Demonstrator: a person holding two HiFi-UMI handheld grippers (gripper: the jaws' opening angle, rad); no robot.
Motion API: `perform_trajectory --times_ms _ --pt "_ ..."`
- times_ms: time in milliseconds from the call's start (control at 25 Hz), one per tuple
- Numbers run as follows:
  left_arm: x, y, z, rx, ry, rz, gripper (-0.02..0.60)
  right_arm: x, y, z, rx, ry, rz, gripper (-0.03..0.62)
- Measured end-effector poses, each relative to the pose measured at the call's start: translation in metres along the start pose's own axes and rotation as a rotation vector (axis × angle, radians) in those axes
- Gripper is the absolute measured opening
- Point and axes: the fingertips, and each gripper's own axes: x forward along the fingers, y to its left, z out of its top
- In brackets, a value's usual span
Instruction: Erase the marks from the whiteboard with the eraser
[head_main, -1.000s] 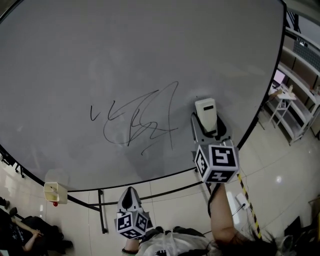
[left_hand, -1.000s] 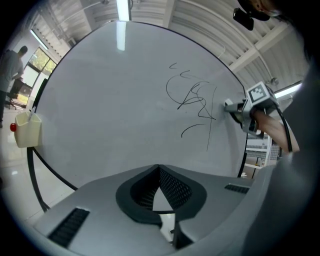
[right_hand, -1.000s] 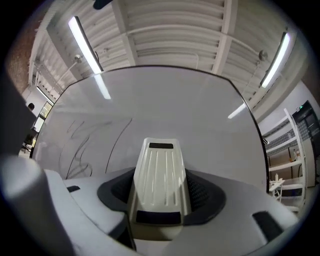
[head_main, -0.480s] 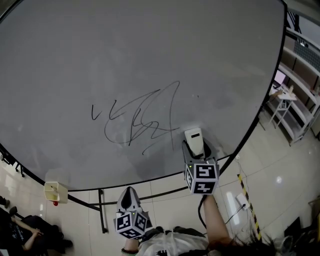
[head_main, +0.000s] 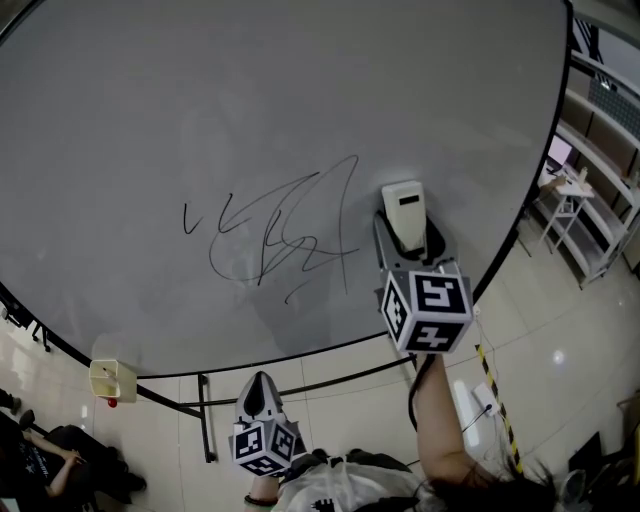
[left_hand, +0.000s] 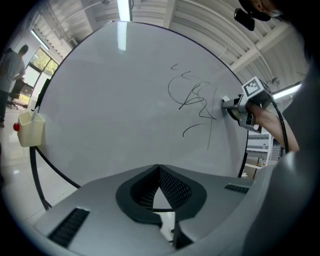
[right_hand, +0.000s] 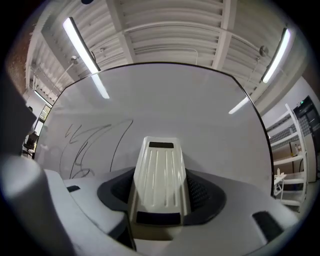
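So, starting at the far left: a small cream box (head_main: 110, 380) hangs on the lower edge of the whiteboard (head_main: 250, 110), and a person (head_main: 45, 465) in dark clothes sits on the floor below it.

Moving right, the marks (head_main: 275, 245) are a loose black scribble around the middle of the board, with one long thin stroke running up and right at their right end.

Your left gripper (head_main: 258, 383) is held low by your body, under the board's bottom edge and well apart from the scribble. In the left gripper view its jaws are pressed together at the tips with nothing between them (left_hand: 159, 171).

Further right, your right gripper (head_main: 407, 240) is up at the board, jaws clamped on either side of the white eraser (head_main: 406, 212). In the right gripper view the ribbed eraser (right_hand: 161, 170) sits squarely between the jaws, pointing up the board. It's just beside the right end of the marks, not over them. From the left gripper view it looks to be against the board surface.

Far right, white shelving (head_main: 600, 215) stands past the board's edge, and yellow-and-black striped tape (head_main: 497, 395) runs along the floor.
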Motion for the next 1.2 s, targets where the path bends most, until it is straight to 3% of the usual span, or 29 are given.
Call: perform_trajectory --times_ms 120,280,360,560,640,760,920,1000,1080,1200 --pt "-0.002 0.006 0.003 -0.002 -0.011 0.016 -0.005 -0.013 0.018 -0.083 -0.004 0.107 0.017 0.277" --pt "-0.005 0.009 0.006 -0.004 -0.019 0.026 -0.005 -0.029 0.049 -0.157 -0.186 0.178 0.046 0.276" --pt "-0.007 0.010 0.006 -0.004 -0.018 0.029 -0.005 -0.028 0.054 -0.143 -0.219 0.132 0.061 0.276" --pt "-0.005 0.008 0.003 -0.002 -0.014 0.026 -0.005 -0.009 0.055 -0.008 -0.199 -0.102 0.057 0.276" --pt "-0.005 0.006 0.002 -0.003 -0.015 0.024 -0.005 -0.003 0.062 0.009 -0.156 -0.109 0.076 0.276" --pt "-0.007 0.008 0.004 -0.007 -0.022 0.031 -0.005 -0.007 0.072 -0.034 -0.136 -0.045 0.079 0.278" --pt "-0.009 0.018 0.010 -0.012 -0.037 0.058 -0.005 -0.027 0.088 -0.160 -0.145 0.136 0.103 0.278" --pt "-0.011 0.021 0.012 -0.013 -0.043 0.067 -0.005 -0.035 0.089 -0.202 -0.186 0.194 0.118 0.276" --pt "-0.012 0.024 0.012 -0.014 -0.041 0.075 -0.005 -0.035 0.087 -0.200 -0.201 0.189 0.121 0.276" --pt "-0.010 0.026 0.011 -0.015 -0.036 0.082 -0.005 -0.022 0.078 -0.131 -0.173 0.082 0.097 0.276"
